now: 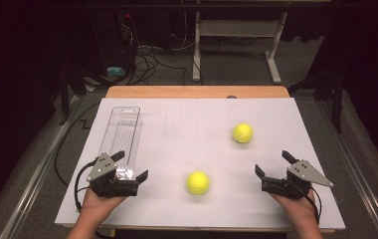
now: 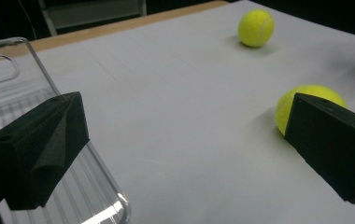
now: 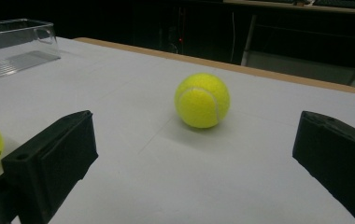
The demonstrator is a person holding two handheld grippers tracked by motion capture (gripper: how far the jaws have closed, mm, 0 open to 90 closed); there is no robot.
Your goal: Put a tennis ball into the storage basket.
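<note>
Both tools released, resting low at frame bottom: left tool [image 1: 127, 167] straddling near end of clear plastic tray [image 1: 122, 130], right tool [image 1: 275, 164] aimed toward far tennis ball [image 1: 242, 133]. Near tennis ball [image 1: 198, 182] loose at bottom centre of worktop [image 1: 187, 124], likely awaiting pickup.

My two tennis balls [image 1: 197, 182] [image 1: 242, 133] had a fuzzy, felt-like yellow nap with pale smooth seams. The table [image 1: 197, 91] looked like bare wood at its far edge, and a matt white sheet [image 1: 187, 129], smooth like paper or board, covered the rest. The long tray [image 1: 121, 134] was clear, glossy plastic with a ribbed floor that caught the light. My left gripper [image 1: 130, 166] and right gripper [image 1: 273, 163] had matt black jaws, slightly grainy like moulded plastic, and each carried a flat grey plate with a dull metallic look
</note>
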